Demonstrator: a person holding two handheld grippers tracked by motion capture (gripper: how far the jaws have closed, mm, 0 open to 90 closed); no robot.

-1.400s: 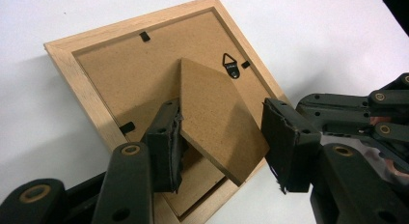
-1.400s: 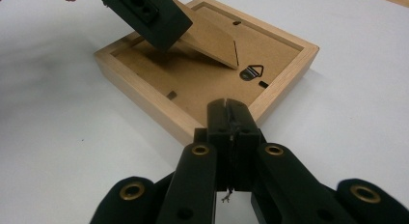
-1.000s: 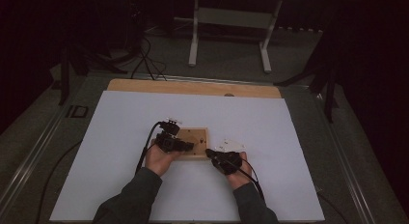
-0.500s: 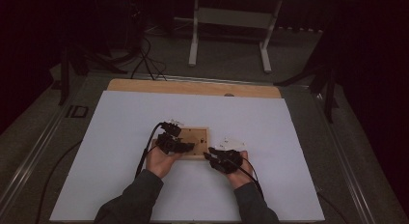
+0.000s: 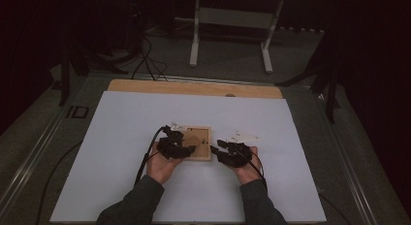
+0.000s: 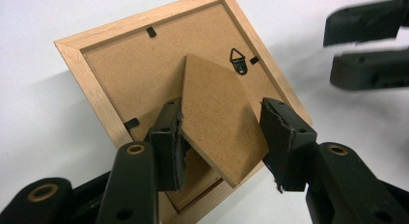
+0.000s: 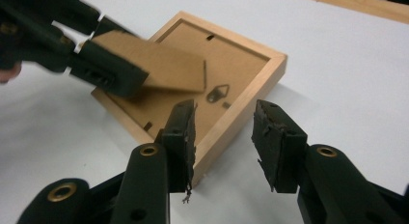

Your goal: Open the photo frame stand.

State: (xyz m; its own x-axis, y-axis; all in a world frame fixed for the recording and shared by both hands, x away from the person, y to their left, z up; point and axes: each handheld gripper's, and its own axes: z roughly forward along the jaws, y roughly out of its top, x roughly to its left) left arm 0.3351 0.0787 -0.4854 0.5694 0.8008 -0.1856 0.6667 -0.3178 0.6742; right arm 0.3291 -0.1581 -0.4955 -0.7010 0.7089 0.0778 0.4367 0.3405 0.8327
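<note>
The left gripper [image 6: 219, 137] pinches the stand [image 6: 217, 122] of the frame [image 7: 251, 84], while the right gripper [image 7: 224, 137], jaws just opening, straddles the frame's edge untouched.

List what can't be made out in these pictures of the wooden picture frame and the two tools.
- Front of the square light-wood picture frame: it lies face down in every view.
- Foot of the brown cardboard stand flap: left gripper view, hidden behind the left tool.
- Frame's near edge: right gripper view, behind the right tool.
- Small black hanger and clips: high view, too small to read.
</note>
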